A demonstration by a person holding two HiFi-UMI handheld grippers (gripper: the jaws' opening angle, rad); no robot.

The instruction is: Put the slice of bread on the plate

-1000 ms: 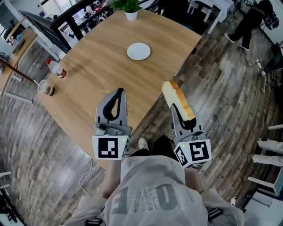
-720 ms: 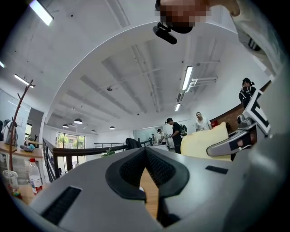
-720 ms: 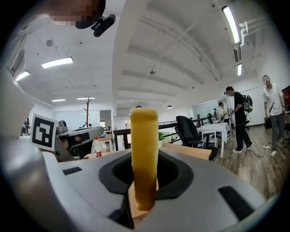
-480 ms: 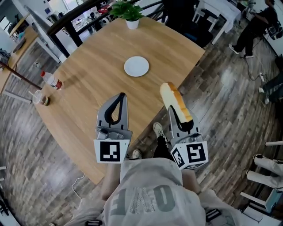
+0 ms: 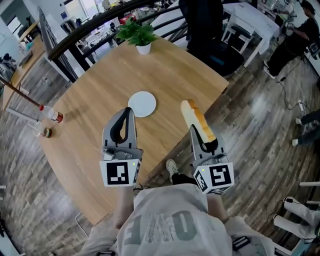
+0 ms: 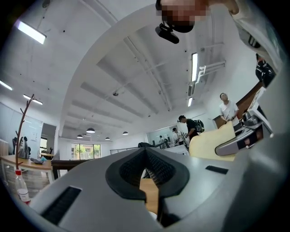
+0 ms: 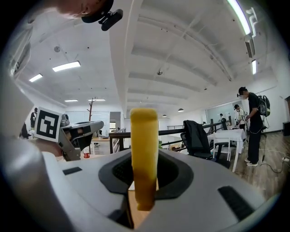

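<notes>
The white plate [image 5: 142, 104] lies near the middle of the round wooden table [image 5: 95, 80]. My right gripper [image 5: 200, 131] is shut on the slice of bread [image 5: 196, 118], held on edge with its brown crust up, to the right of the plate near the table's edge. In the right gripper view the bread [image 7: 143, 149] stands upright between the jaws of the right gripper [image 7: 145, 176]. My left gripper [image 5: 128, 111] is shut with nothing in it, its tip just short of the plate. The left gripper view shows the left gripper [image 6: 146, 154] and the bread's pale face [image 6: 208, 145].
A potted plant [image 5: 141, 36] stands at the table's far edge. A bottle [image 5: 51, 115] and a small cup [image 5: 46, 132] sit at its left edge. A black chair [image 5: 212, 30] and a white table [image 5: 255, 15] stand beyond, with a person [image 5: 292, 42] at the far right.
Both grippers have moved forward over the table, and the plate now lies much closer to them. The bread stays gripped in the right gripper; the left stays shut.
</notes>
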